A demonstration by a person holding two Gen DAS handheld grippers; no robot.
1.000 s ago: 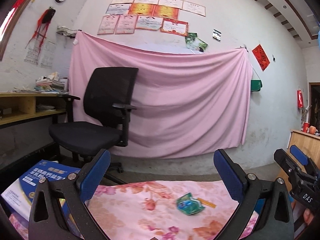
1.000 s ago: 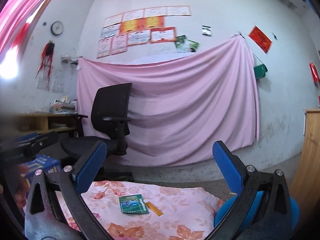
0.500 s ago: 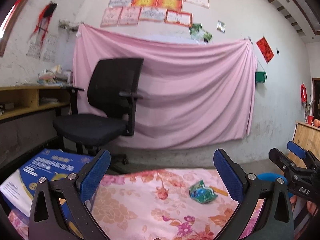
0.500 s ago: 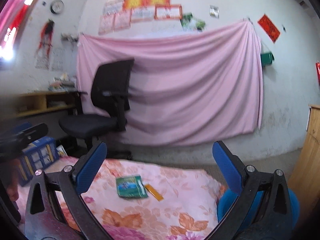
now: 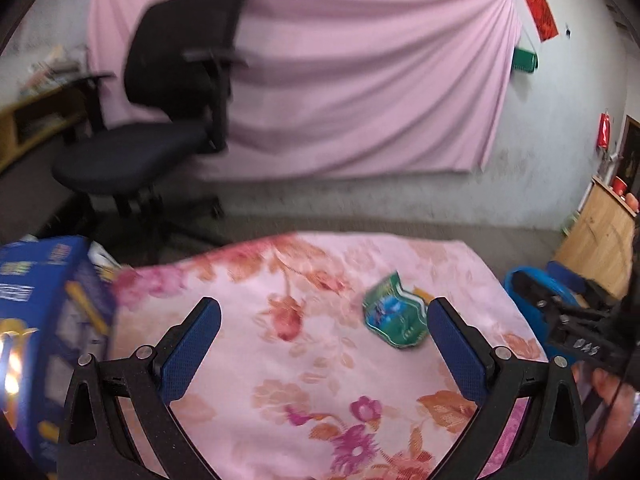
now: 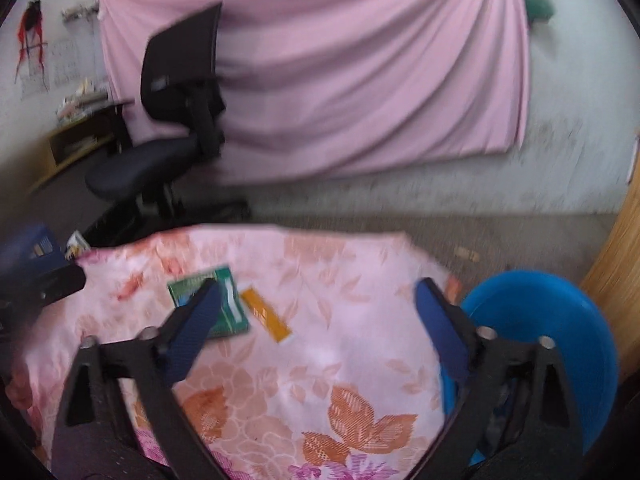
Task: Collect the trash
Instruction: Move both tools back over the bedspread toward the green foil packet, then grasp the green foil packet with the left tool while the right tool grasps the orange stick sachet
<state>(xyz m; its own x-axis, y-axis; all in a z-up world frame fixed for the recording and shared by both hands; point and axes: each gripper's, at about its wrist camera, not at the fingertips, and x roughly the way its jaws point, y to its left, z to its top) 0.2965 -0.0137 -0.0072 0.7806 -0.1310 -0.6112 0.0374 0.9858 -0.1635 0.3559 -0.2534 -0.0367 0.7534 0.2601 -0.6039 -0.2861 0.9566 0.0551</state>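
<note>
A green snack wrapper (image 5: pixel 394 314) lies on a pink floral cloth (image 5: pixel 304 364), with a small orange wrapper (image 5: pixel 421 293) just behind it. My left gripper (image 5: pixel 323 330) hovers open over the cloth, the green wrapper just inside its right finger. In the right wrist view the green wrapper (image 6: pixel 230 304) is partly hidden by the left finger of my open right gripper (image 6: pixel 318 316), and the orange wrapper (image 6: pixel 266 314) lies between the fingers, farther out. A blue bin (image 6: pixel 552 344) stands at the cloth's right edge.
A black office chair (image 5: pixel 160 120) stands on the floor behind the cloth, before a pink drape (image 5: pixel 360 80). A blue printed box (image 5: pixel 44 320) sits at the left edge. A wooden cabinet (image 5: pixel 600 236) is at the right. The other gripper (image 5: pixel 576 328) and a hand show at right.
Both grippers have tilted down and moved closer to the cloth, so the wrappers look larger and nearer. The blue bin has come into fuller view on the right. Both stay open.
</note>
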